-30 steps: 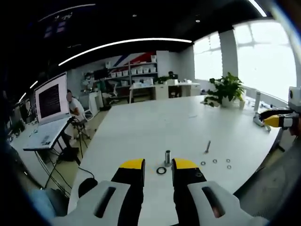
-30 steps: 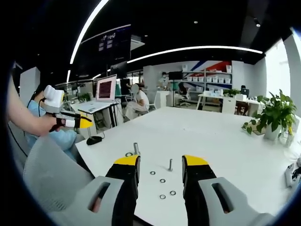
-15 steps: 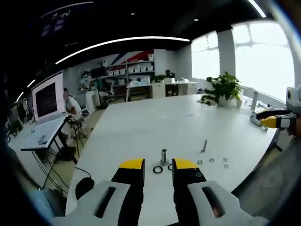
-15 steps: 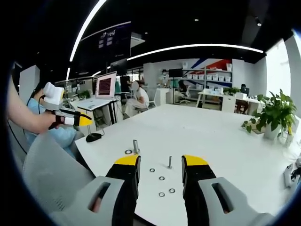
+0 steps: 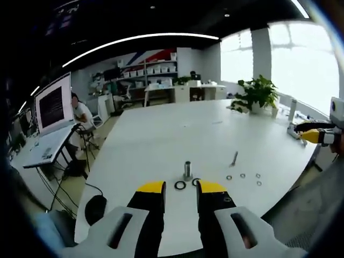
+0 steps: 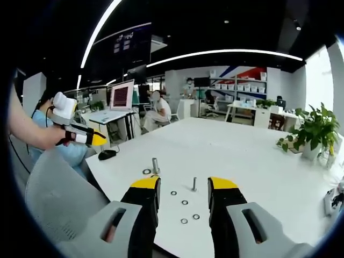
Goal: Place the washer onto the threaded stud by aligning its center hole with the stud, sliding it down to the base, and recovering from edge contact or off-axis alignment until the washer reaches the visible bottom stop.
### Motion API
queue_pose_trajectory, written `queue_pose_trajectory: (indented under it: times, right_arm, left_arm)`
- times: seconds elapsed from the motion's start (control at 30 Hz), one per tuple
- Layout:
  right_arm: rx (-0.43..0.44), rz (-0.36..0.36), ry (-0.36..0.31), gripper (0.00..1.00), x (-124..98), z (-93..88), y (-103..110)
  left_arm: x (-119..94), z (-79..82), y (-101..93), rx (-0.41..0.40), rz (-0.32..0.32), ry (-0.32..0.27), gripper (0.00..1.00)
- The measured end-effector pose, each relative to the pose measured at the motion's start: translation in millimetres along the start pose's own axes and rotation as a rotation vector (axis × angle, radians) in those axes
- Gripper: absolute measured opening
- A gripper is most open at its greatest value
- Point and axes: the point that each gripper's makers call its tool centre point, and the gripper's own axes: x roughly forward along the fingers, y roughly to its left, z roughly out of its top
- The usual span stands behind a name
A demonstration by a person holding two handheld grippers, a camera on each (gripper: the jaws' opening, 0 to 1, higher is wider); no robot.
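Holding both grippers empty, jaws parted. Small silver metal washers (image 6: 184,202) lying flat on white table (image 6: 242,156), between my right gripper (image 6: 183,189) jaws, just ahead; slim upright threaded stud (image 6: 194,184) standing just beyond. Right gripper nearer; left gripper (image 5: 180,188) facing thick grey stud (image 5: 187,170).

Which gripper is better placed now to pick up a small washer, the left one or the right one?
Probably the right gripper: the small washers lie between its open jaws, with the thin stud just beyond. The left gripper faces the thicker post instead.
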Motion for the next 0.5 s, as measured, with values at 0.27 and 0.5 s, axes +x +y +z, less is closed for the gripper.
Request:
queue_pose_trajectory:
  times: [0.27, 0.5]
  right_arm:
    - [-0.001, 0.001, 0.0, 0.37, 0.1, 0.8, -0.1]
    - [-0.002, 0.001, -0.003, 0.37, -0.3, 1.2, -0.8]
  left_arm:
    - [7.4, -7.8, -4.1, -0.014, -0.03, 0.057, 0.21]
    - [16.5, -14.8, 1.1, -0.044, -0.035, 0.099, 0.23]
